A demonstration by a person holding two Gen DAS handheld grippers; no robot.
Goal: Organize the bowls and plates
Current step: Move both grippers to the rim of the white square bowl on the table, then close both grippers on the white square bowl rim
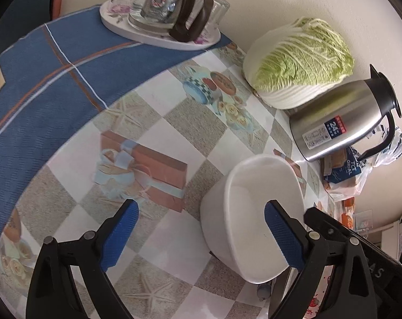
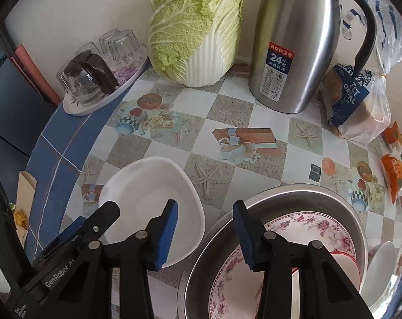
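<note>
While the plain white ceramic bowl (image 2: 150, 207) sits alone at lower left of the right wrist view, floral plates (image 2: 307, 228) wait in the steel basin (image 2: 341, 199): sorting looks barely begun. Right gripper (image 2: 205, 232) half-open, empty; left gripper (image 1: 201, 236) wide, straddling the bowl's rim. Steel thermos (image 2: 294, 53) and cabbage (image 2: 195, 32) stand well behind.
</note>
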